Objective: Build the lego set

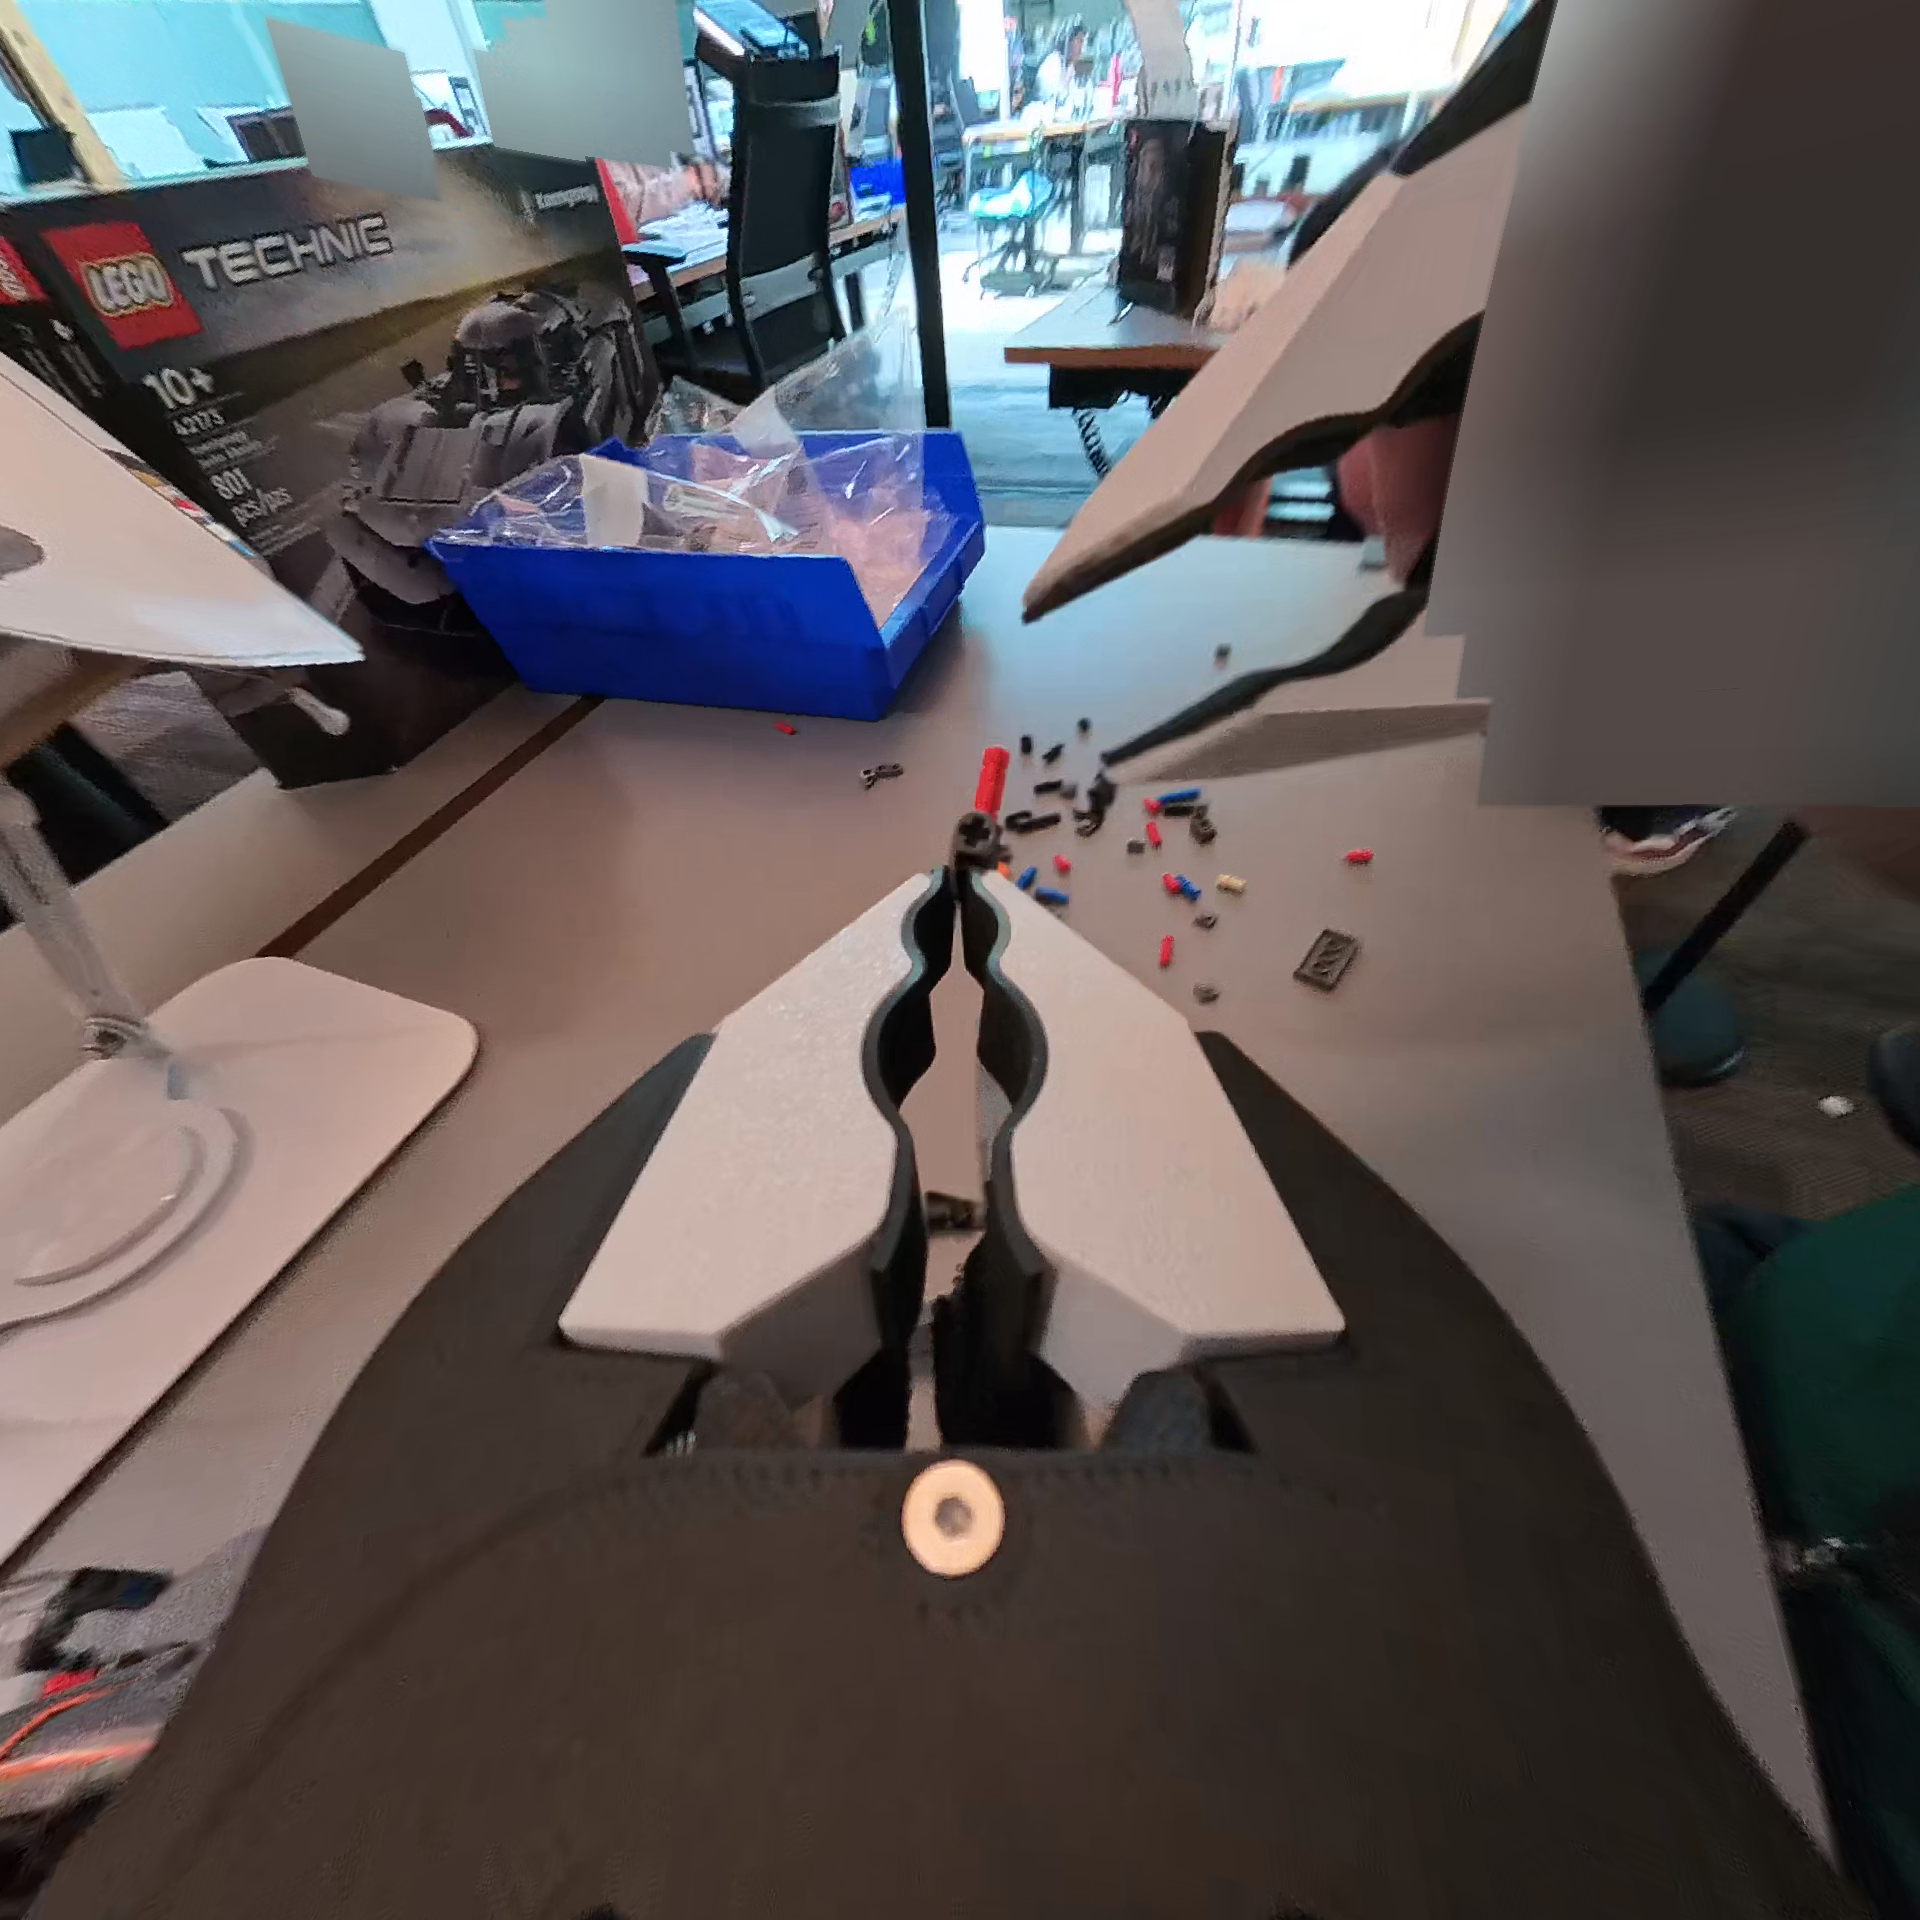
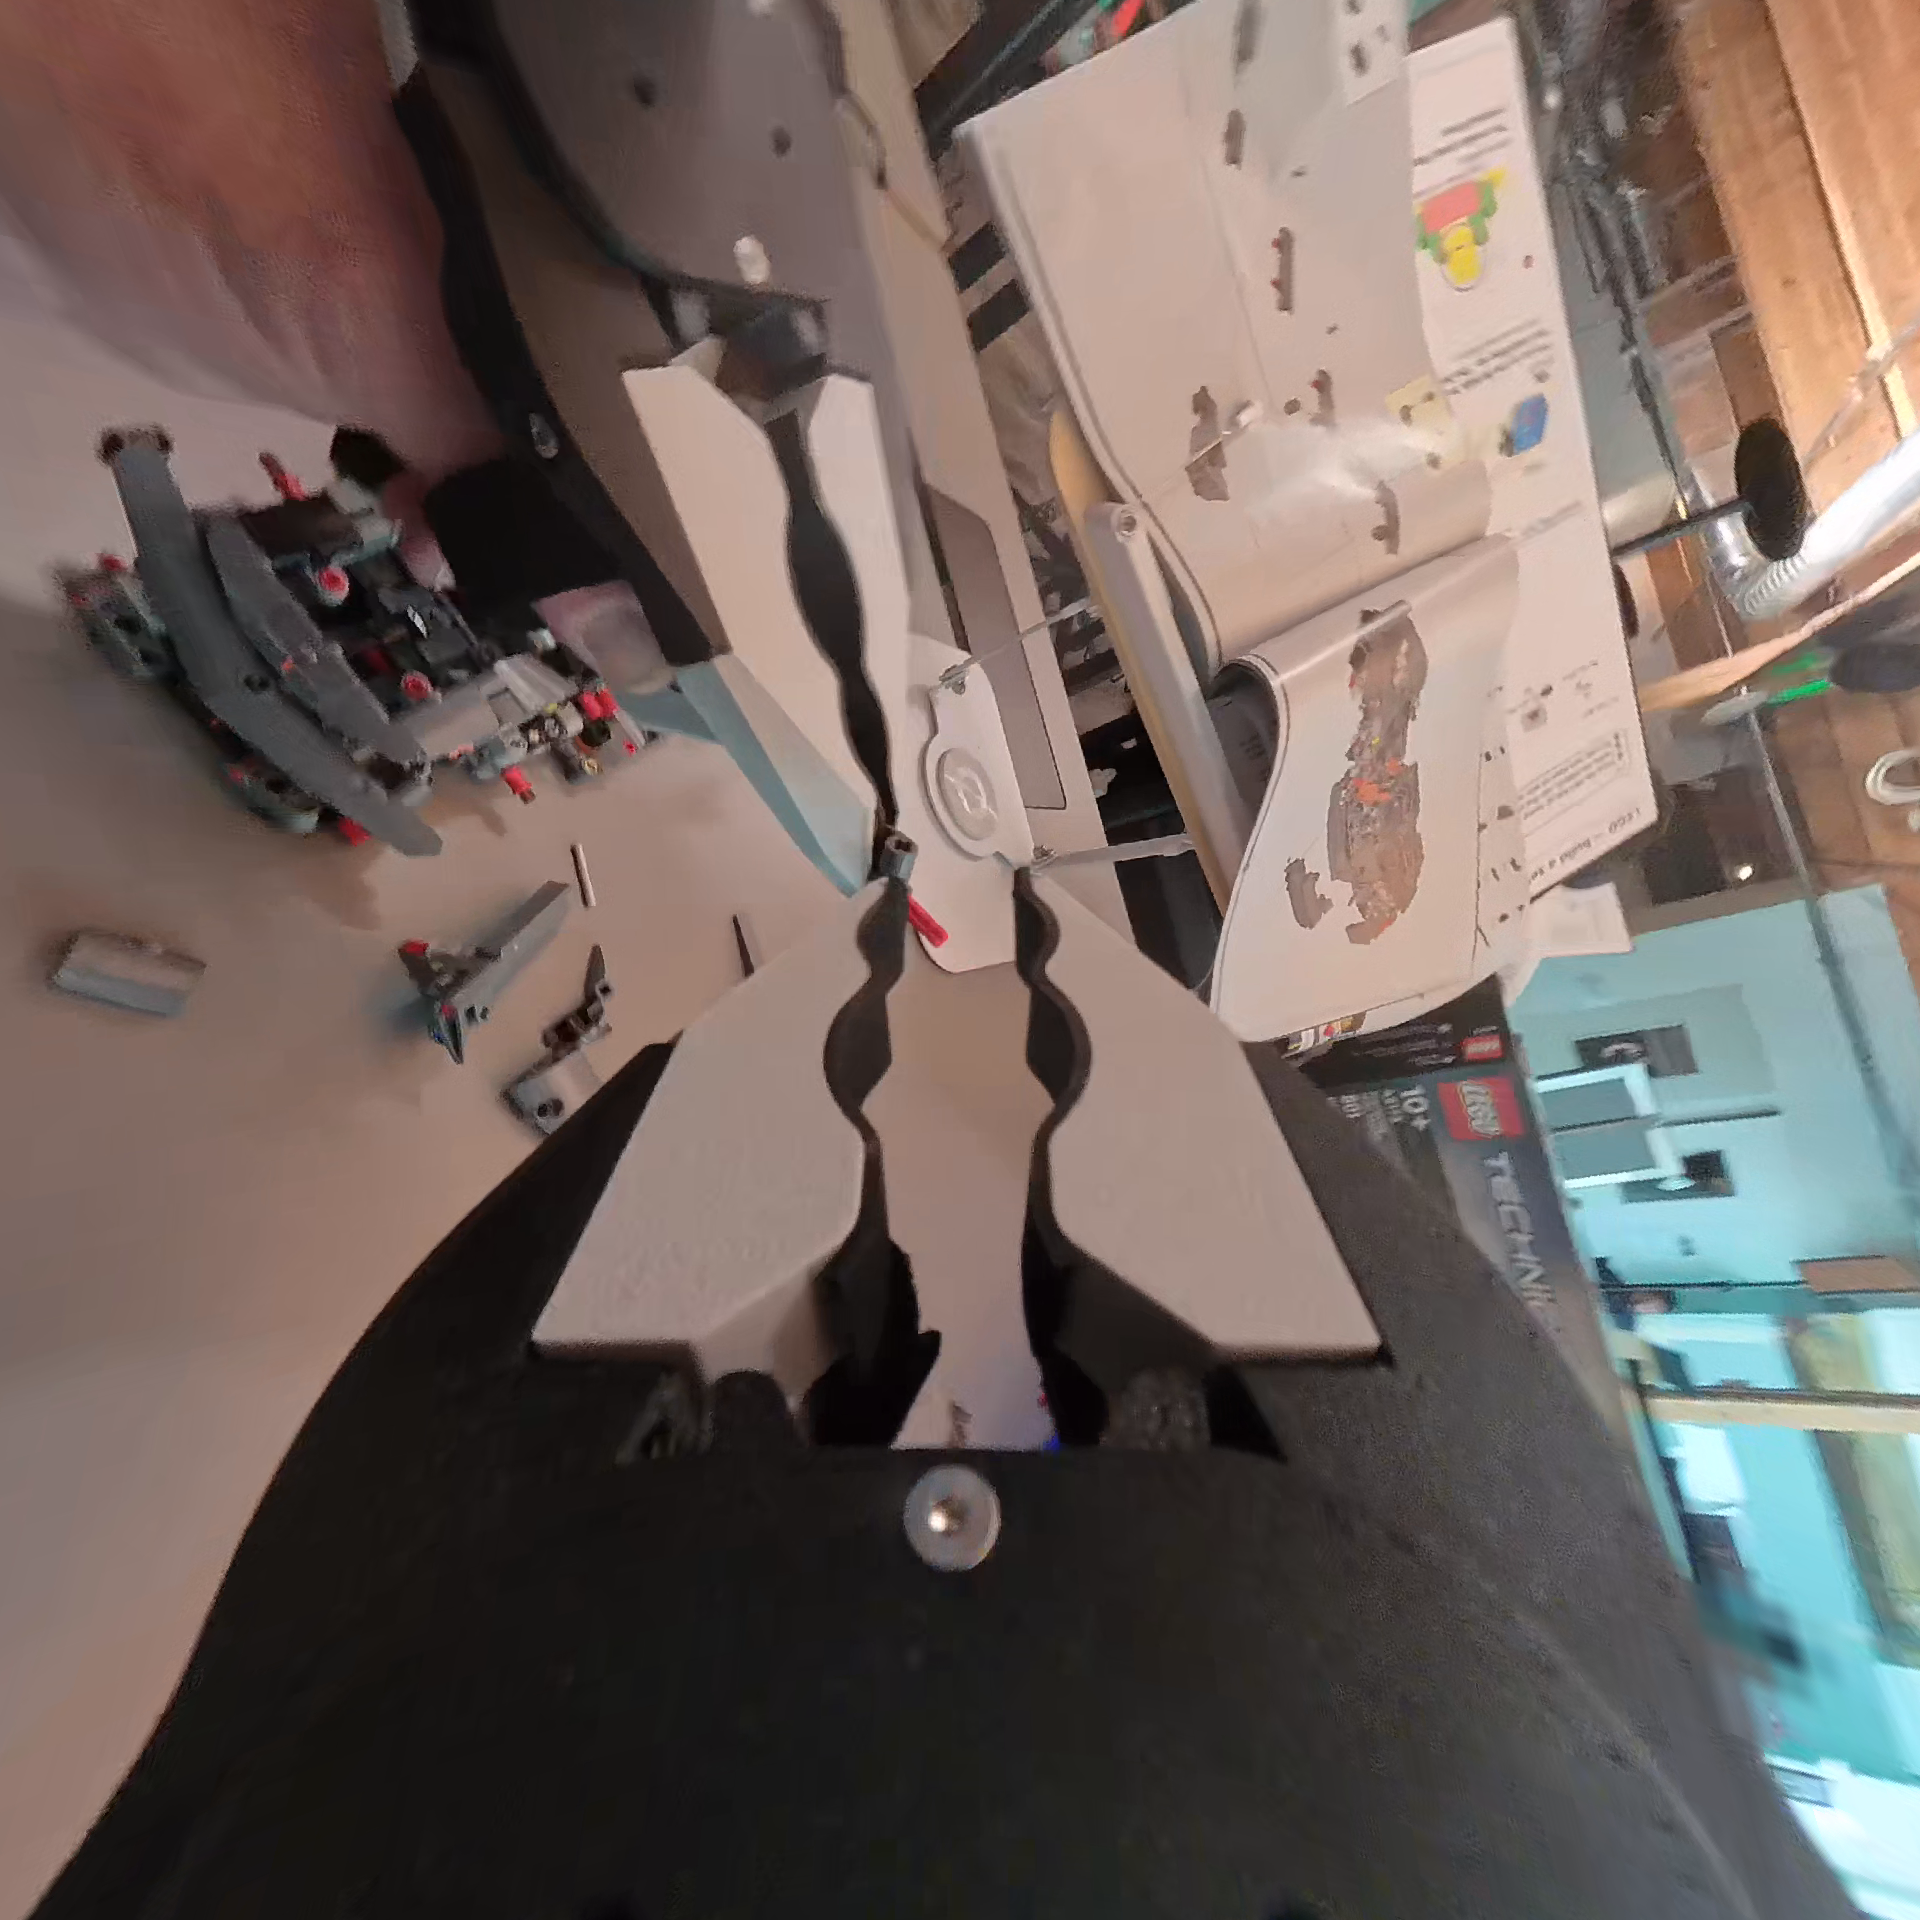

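My left gripper (image 1: 961,883) is shut on a small dark connector (image 1: 977,831) with a red axle (image 1: 992,774) sticking out past its tips, held above the table. My right gripper (image 2: 956,894) is open, and the red axle (image 2: 923,920) lies between its fingertips, close to one of them; I cannot tell if they touch. The connector (image 2: 899,852) sits at the tip of the left gripper (image 2: 883,821), which comes in from above in the right wrist view. In the left wrist view the right gripper (image 1: 1226,623) shows open at upper right. A partly built grey model (image 2: 312,665) stands on the table.
Loose red, blue and black pins (image 1: 1174,862) and a dark plate (image 1: 1327,958) lie scattered. A blue bin (image 1: 727,603) with plastic bags, the set's box (image 1: 312,343) and a booklet stand's base (image 1: 208,1122) are on the left. Small sub-assemblies (image 2: 488,966) and the open instruction booklet (image 2: 1351,520) show in the right wrist view. The grippers are tip to tip, or close to it. Between my left fingertips and the partly built grey model (image 2: 312,665) there is roughly 15 cm.
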Tool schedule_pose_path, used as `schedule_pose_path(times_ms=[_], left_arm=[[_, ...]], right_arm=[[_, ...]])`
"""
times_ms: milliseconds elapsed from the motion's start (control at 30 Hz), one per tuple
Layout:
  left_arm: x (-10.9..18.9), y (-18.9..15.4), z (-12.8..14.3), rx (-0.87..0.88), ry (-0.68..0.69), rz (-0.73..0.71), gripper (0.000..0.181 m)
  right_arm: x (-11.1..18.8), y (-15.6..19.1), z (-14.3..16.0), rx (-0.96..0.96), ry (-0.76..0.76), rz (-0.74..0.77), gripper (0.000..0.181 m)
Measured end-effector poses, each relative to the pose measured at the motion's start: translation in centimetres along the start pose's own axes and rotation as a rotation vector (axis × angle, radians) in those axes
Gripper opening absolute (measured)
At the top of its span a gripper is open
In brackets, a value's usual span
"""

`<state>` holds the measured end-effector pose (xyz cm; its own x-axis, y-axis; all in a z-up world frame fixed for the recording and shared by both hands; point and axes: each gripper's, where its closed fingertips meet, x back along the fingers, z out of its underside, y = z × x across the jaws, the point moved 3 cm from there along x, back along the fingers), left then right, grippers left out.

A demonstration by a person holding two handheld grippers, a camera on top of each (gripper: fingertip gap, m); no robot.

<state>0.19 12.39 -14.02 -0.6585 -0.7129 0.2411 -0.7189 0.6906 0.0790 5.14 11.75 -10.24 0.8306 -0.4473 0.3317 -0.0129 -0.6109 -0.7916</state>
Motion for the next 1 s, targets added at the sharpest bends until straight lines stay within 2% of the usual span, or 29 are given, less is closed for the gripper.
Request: schedule_pose_path(times_ms=[133,167,233,300,367,633,667,767,900,1000], left_arm=[[0.2,-0.4,-0.8,0.152,-0.1,0.109,0.0],[0.2,-0.4,-0.9,0.186,-0.122,0.134,0.0],[0.0,-0.6,-0.8,0.229,-0.136,0.169,0.0],[-0.1,-0.9,-0.9,0.261,-0.155,0.194,0.0],[-0.1,-1.0,-1.0,0.282,-0.168,0.214,0.0],[0.1,-0.8,-1.0,0.348,-0.194,0.249,0.0],[0.1,-0.9,-1.1,0.356,-0.205,0.257,0.0],[0.1,-0.7,-1.0,0.342,-0.189,0.24,0.0],[0.2,-0.6,-1.1,0.365,-0.212,0.255,0.0],[0.3,-0.4,-1.2,0.358,-0.22,0.241,0.0]], right_arm=[[-0.2,0.2,0.9,-0.175,-0.019,0.028,0.055],[-0.4,0.4,1.2,-0.187,-0.011,0.053,0.058],[-0.7,0.5,1.1,-0.212,-0.025,0.085,0.053],[-0.9,0.7,0.7,-0.174,-0.037,0.115,0.041],[-1.3,1.1,0.4,-0.146,-0.025,0.122,0.038],[-1.7,1.3,0.1,-0.173,-0.056,0.15,0.037],[-1.8,1.7,0.0,-0.17,-0.07,0.118,0.025],[-1.9,1.7,0.0,-0.182,-0.09,0.145,0.025],[-2.2,1.6,-0.2,-0.232,-0.125,0.106,0.027],[-1.2,0.7,-0.4,-0.288,-0.166,0.109,0.045]])
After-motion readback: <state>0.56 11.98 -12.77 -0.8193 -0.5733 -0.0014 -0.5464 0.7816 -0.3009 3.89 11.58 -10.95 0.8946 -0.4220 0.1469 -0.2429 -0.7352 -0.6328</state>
